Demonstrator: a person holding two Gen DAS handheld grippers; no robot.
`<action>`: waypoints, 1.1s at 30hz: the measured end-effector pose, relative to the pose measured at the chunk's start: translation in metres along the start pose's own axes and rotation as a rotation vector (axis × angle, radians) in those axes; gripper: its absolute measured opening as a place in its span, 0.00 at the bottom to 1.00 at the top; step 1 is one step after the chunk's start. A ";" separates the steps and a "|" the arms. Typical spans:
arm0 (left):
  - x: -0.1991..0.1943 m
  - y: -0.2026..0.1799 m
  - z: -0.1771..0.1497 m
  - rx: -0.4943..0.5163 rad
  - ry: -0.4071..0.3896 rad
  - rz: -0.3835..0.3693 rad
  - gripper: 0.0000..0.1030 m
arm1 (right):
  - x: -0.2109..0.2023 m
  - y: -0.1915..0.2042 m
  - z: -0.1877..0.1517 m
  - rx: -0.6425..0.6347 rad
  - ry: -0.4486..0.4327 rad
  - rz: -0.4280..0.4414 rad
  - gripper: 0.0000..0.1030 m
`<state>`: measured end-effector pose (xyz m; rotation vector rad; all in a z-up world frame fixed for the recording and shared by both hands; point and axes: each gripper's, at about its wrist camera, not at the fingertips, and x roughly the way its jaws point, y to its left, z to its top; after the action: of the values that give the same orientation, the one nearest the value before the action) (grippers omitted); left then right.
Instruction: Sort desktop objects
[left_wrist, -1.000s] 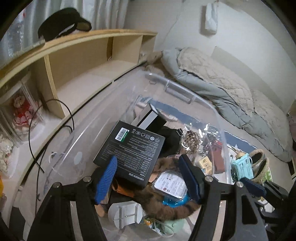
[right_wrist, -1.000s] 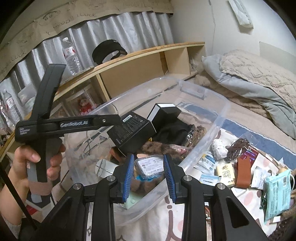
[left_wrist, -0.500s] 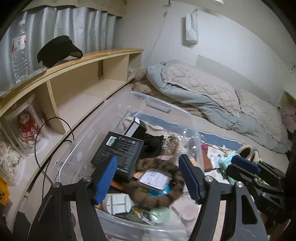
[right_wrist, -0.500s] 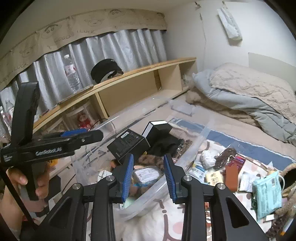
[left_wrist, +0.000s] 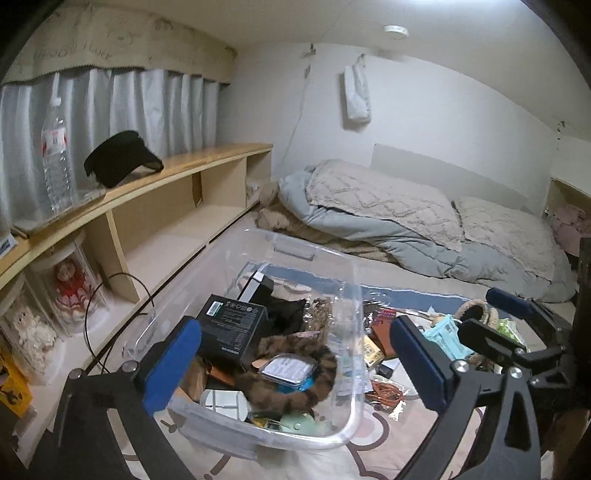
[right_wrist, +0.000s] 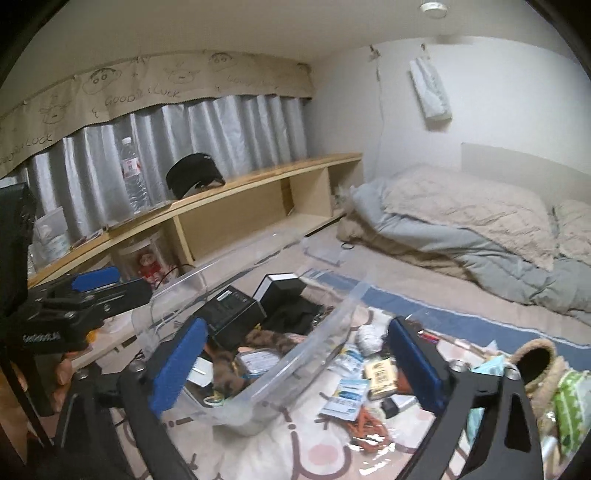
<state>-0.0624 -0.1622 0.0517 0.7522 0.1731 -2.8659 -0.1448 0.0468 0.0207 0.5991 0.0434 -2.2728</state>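
A clear bin (left_wrist: 347, 424) is sitting on a patterned mat (right_wrist: 317, 454), which is lying on the floor beside a bed (left_wrist: 388, 206). Inside the bin, a black box (left_wrist: 231, 326) is lying flat near the far side, with a furry brown band (left_wrist: 295, 376) curling in front of it around a small clear-lidded case (left_wrist: 290, 367), and a pale green item (left_wrist: 299, 422) is resting at the near wall. Loose packets (right_wrist: 347, 397), an orange cord (right_wrist: 369, 428) and a teal pack (left_wrist: 445, 334) are lying scattered on the mat just to the right of the bin. The left tool (left_wrist: 295, 369) is hovering above the bin's near end, its blue pads spreading wide with nothing pinched between them. The right tool (right_wrist: 295, 369) is hanging over the bin's right wall and the clutter beside it, its pads also spreading wide and gripping nothing. A hand (right_wrist: 64, 369) is holding the left tool's black handle at the left edge of the right view. A long wooden shelf (left_wrist: 177, 173) is running along the curtained wall, carrying a water bottle (left_wrist: 55, 158) and a black visor (left_wrist: 118, 158).
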 end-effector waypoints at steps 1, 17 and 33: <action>-0.004 -0.003 -0.001 0.003 -0.007 -0.003 1.00 | -0.005 -0.001 0.000 0.001 -0.007 -0.009 1.00; -0.037 -0.041 -0.008 0.069 -0.068 -0.059 1.00 | -0.079 -0.021 -0.010 -0.011 -0.073 -0.090 1.00; -0.044 -0.071 -0.009 0.128 -0.089 -0.070 1.00 | -0.122 -0.051 -0.023 0.003 -0.072 -0.187 1.00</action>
<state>-0.0339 -0.0850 0.0702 0.6509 0.0048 -2.9930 -0.0989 0.1703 0.0451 0.5329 0.0623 -2.4742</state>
